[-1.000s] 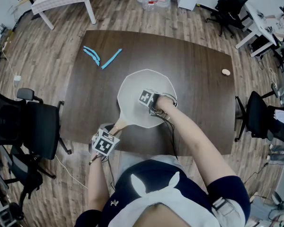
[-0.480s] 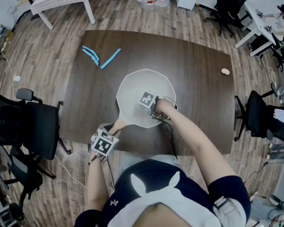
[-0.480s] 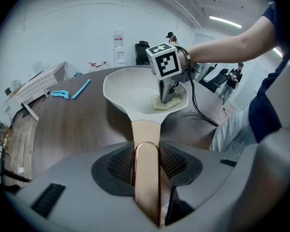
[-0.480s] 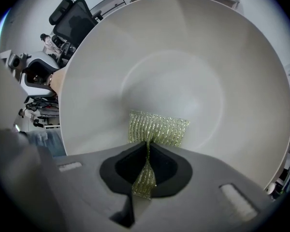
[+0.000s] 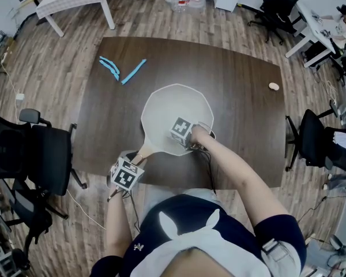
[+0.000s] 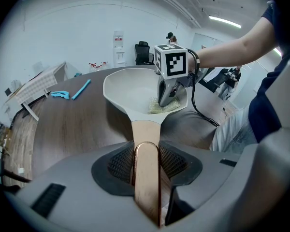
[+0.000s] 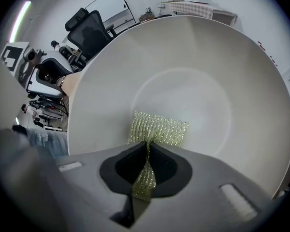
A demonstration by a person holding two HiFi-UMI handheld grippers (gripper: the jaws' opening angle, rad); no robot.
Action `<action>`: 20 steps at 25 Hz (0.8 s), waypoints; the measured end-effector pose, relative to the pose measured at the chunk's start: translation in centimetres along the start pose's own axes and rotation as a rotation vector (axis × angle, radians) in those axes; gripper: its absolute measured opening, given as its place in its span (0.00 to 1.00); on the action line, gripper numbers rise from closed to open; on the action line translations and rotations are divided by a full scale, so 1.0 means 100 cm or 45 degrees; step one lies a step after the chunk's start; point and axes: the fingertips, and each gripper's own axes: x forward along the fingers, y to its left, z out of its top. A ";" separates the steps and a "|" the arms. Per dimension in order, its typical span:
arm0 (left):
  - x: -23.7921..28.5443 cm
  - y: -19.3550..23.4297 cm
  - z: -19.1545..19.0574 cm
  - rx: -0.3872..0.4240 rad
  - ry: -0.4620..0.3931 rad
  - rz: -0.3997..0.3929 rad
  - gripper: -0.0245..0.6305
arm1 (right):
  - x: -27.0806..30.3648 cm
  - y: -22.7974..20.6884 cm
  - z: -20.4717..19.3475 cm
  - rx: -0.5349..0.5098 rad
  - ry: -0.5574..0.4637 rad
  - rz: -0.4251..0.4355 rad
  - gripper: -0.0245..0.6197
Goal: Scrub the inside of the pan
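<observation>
Fingers of the right gripper (image 7: pixel 147 151) are squeezed together on a corner of a yellow-green mesh scrub pad (image 7: pixel 159 128). Most of the pad lies flat on the inside of the white pan (image 7: pixel 193 66), near the 5 o'clock side of the bowl in the head view. The pan sits in the middle of the dark table (image 5: pixel 242 91), with its handle (image 6: pixel 146 129) sticking out toward 7 o'clock. The left gripper (image 6: pixel 146 151) has its fingers clamped on both sides of that handle, so the pan probably will not slide.

To scrub well, the right gripper should likely push down so the pad lies flat, then rub in round loops from the middle out to the sloped wall. Only a small bit of the pad is pinched, so a hard, fast pull could tug it loose. Slow rubs look safer. The 12 o'clock side of the pan needs a turn too.
</observation>
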 end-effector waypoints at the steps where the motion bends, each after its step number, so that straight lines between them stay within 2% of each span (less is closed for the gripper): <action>1: 0.000 0.000 -0.001 0.000 -0.001 0.000 0.28 | 0.000 0.002 0.003 0.002 -0.028 0.002 0.07; 6: 0.000 0.001 0.002 0.000 -0.001 -0.003 0.28 | -0.005 0.006 0.013 -0.035 -0.092 -0.042 0.07; 12: 0.002 0.001 0.002 0.002 -0.003 -0.003 0.28 | -0.007 0.011 0.040 -0.199 -0.213 -0.139 0.07; 20: -0.001 0.000 0.000 0.000 -0.006 -0.010 0.28 | -0.008 0.013 0.058 -0.202 -0.291 -0.179 0.07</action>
